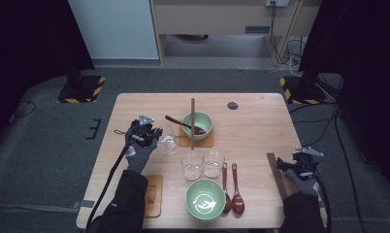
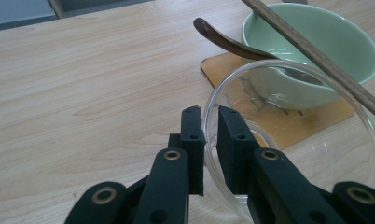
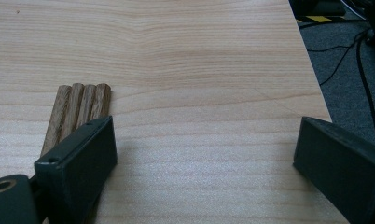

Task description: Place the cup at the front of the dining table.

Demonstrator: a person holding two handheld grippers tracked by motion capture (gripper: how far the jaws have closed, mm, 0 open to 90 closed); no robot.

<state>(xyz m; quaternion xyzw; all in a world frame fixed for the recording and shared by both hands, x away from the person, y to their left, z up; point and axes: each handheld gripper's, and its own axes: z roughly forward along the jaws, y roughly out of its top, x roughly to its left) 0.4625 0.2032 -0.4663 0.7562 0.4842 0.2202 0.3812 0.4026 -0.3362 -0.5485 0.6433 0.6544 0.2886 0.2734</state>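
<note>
Nearest our side of the table [image 1: 135,204] we saw a green bowl [image 1: 205,199] with two wooden spoons [image 1: 232,187] just to its right and a brown coaster [image 1: 153,195] to its left. At the right edge our right gripper [image 1: 300,164] hovered with its jaws spread wide and nothing between them; in the right gripper view a bundle of wooden sticks [image 3: 78,112] lay just beside one jaw, flat on the table. A little further in stood two empty glasses [image 1: 203,164], side by side. Beyond those, on the left, our left gripper [image 1: 145,133] had its jaws pinched nearly together on the rim of a clear glass bowl [image 2: 293,140] (one jaw inside the wall, one outside), and that glass bowl sat near the middle of the table, just left of a second coaster [image 2: 288,119]. On that coaster rested another green bowl [image 2: 316,44], with a dark spoon [image 2: 227,39] leaning out over its rim and a long wooden stick [image 2: 316,56] lying across the top. Farthest off, a small dark disc [image 1: 232,105] sat in the tabletop near the far edge.
</note>
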